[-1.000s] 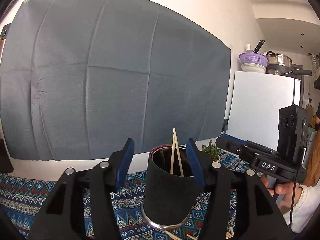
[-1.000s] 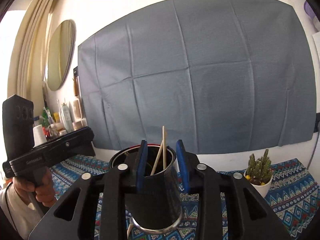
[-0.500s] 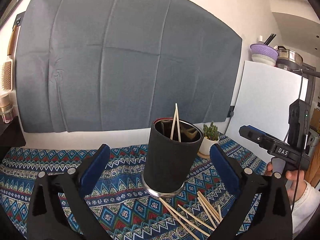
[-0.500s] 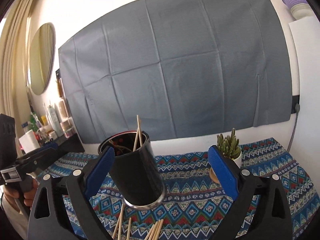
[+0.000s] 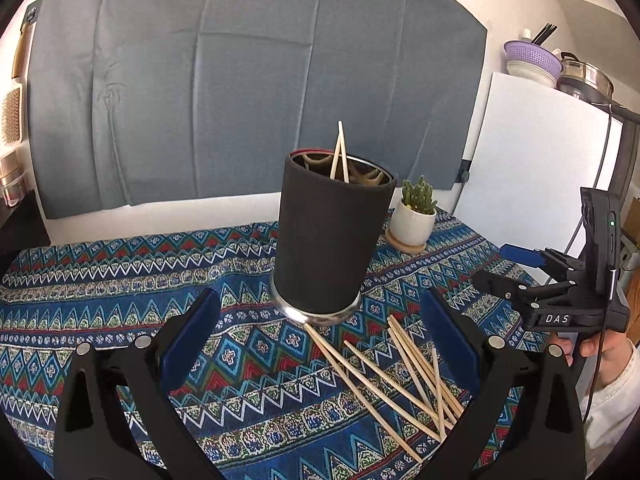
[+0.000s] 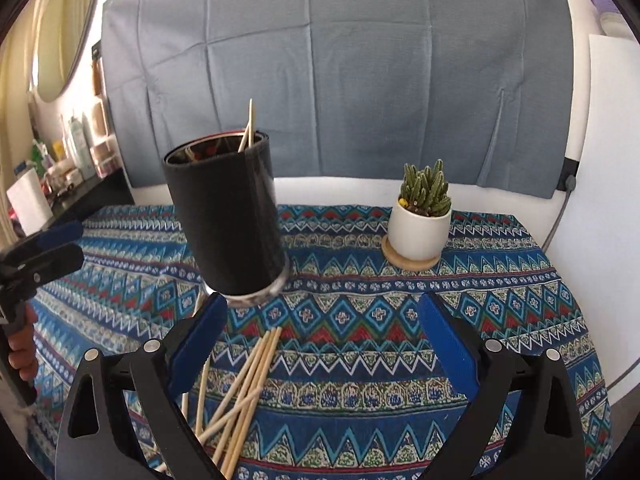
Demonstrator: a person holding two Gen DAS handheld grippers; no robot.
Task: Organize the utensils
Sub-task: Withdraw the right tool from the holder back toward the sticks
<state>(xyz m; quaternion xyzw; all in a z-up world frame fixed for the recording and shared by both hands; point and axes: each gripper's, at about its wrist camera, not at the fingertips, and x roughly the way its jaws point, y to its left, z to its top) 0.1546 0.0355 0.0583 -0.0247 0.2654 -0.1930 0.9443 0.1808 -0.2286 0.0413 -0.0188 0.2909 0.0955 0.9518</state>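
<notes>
Left wrist view: the left gripper [image 5: 320, 344] has its blue-padded fingers [image 5: 192, 336] spread wide, nothing between them, the jaws having just been opening; they hang above the patterned blue tablecloth [image 5: 120, 280]. At twelve o'clock from the gripper stands a black cylindrical holder [image 5: 332, 236] with a metal base ring, upright on the cloth, and two chopsticks [image 5: 340, 152] lean together out of its mouth. At four o'clock from the holder a loose heap of chopsticks [image 5: 408, 376] lies flat on the cloth, one tip touching the holder's base; part of the heap lies beneath the right-hand finger. A small cactus in a white pot [image 5: 414, 216] sits on a wooden coaster at two o'clock from the holder, just beside it. At three o'clock the right gripper [image 5: 516, 268] shows side-on, held in a hand [image 5: 592, 352] with a pale sleeve. Right wrist view: the right gripper [image 6: 320, 344] likewise has its fingers [image 6: 448, 344] parted wide and empty, the jaws having just been opening. The same holder [image 6: 228, 220] stands at eleven o'clock, apart from the pads, and the loose chopsticks [image 6: 244, 384] lie at seven o'clock, running under the left-hand finger. The cactus pot [image 6: 420, 220] is at one o'clock, well apart from the holder. The left gripper [image 6: 44, 248] enters at nine o'clock. A grey cloth [image 6: 340, 80] hangs on the wall behind.
</notes>
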